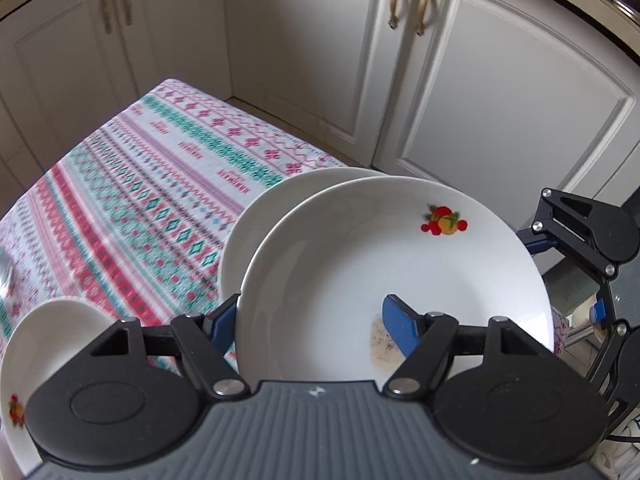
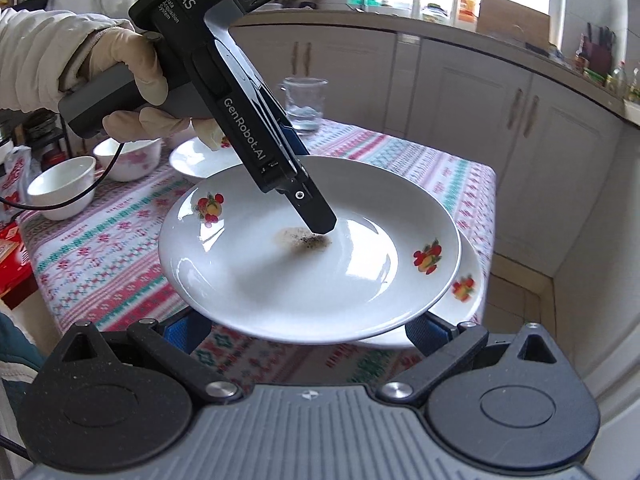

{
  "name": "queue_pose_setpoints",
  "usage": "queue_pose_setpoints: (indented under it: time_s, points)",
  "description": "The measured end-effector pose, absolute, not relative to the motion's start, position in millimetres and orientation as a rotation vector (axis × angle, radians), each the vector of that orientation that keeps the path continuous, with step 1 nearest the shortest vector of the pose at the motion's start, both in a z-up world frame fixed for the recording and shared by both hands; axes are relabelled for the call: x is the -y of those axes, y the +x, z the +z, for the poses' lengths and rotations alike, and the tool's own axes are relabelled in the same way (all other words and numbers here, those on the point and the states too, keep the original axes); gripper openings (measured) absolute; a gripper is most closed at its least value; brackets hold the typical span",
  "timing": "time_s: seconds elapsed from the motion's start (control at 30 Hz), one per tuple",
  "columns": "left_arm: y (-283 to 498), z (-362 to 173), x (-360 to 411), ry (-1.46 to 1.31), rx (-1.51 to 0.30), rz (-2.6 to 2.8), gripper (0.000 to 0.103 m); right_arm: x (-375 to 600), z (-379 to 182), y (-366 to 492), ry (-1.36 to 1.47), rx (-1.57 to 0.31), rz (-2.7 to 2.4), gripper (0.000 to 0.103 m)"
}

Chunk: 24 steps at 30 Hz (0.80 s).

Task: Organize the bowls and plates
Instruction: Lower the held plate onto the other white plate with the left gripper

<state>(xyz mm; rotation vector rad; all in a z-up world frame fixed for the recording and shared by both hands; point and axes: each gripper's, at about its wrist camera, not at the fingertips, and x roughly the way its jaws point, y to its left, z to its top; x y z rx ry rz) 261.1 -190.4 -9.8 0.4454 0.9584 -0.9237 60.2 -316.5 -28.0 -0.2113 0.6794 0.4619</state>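
Observation:
My left gripper (image 1: 312, 326) is shut on the rim of a white plate (image 1: 360, 264) with fruit decals and a brown smear. One blue finger (image 1: 400, 330) lies on the plate's face, the other is behind its rim. The plate is held above a second white plate (image 1: 248, 224) on the patterned tablecloth. In the right wrist view the held plate (image 2: 280, 276) hangs over the second plate (image 2: 464, 300) near the table corner, with the left gripper (image 2: 318, 224) clamped on it. My right gripper (image 2: 308, 330) is open, its fingers under the held plate's near edge.
Two white bowls (image 2: 64, 188) (image 2: 128, 158) and another plate (image 2: 200, 158) stand at the table's far left. A glass beaker (image 2: 304, 102) stands at the far edge. A further fruit-decal dish (image 1: 44, 368) lies beside my left gripper. Cabinets (image 1: 480, 80) surround the table.

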Motion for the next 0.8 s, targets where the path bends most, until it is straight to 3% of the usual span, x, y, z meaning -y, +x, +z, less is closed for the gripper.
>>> queue_pose_setpoints:
  time_s: [0.8]
  points:
    - [292.1, -38.9, 214.6, 0.394, -1.017, -0.987, 0.074, 328.0, -29.2, 79.6, -0.127, -0.781, 0.372, 0.103]
